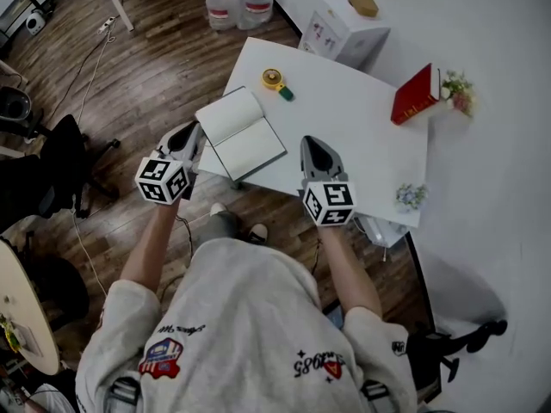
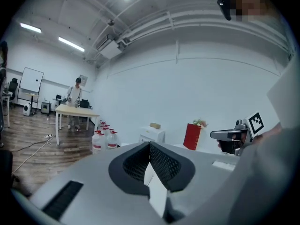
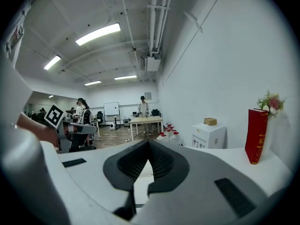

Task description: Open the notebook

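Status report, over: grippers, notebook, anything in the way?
Left gripper shut, empty. Right gripper shut, empty. Notebook lies open on table. Nothing on its pages.

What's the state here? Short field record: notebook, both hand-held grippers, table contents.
notebook: open, lying flat at the near left corner of the table
left hand-held gripper: jaws shut, nothing between them
right hand-held gripper: jaws shut, nothing between them
also on table: yellow round item; red book standing by the wall
task: notebook already open
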Available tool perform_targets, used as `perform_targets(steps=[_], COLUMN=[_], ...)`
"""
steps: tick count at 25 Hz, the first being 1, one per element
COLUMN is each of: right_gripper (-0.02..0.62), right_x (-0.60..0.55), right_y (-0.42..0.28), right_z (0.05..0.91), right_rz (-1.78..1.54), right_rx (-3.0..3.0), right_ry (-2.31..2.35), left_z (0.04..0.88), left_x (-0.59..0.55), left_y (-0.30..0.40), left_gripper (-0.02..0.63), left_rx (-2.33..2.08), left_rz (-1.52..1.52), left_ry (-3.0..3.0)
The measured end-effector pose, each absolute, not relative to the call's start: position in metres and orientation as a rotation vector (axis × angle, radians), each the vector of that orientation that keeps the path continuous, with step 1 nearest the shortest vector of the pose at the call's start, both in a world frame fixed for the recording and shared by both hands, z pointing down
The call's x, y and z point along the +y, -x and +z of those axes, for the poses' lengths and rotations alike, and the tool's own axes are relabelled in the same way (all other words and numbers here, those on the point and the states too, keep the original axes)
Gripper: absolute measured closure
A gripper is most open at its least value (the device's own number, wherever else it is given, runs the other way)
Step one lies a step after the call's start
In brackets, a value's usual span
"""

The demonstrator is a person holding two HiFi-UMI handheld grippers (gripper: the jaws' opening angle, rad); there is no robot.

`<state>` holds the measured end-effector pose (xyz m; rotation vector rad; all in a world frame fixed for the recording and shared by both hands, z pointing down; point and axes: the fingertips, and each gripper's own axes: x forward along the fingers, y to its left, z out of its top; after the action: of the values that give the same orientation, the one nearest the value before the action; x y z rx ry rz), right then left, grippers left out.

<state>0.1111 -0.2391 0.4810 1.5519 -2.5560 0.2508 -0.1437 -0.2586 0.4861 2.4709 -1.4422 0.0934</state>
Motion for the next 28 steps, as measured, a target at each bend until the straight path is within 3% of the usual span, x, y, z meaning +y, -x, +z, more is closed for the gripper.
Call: perform_targets(steps=[10,28], right_gripper=[0.594,0.594], right_x=[-0.23,-0.228], right_y=[-0.113,-0.118], right_z=[0.46,0.463], right_rz=[0.146,0.17], right_rx=[-2.603,-2.584], right_ry=[-1.568,-1.586], left_z=[0.442,0.461], left_x=[-0.237,-0.237], left_y=[0.101,0.091], left_gripper=[0.601,0.601], left_rx=[-1.434,-1.404], left_rz=[0.097,0.171], left_ry=[-2.637,-2.638])
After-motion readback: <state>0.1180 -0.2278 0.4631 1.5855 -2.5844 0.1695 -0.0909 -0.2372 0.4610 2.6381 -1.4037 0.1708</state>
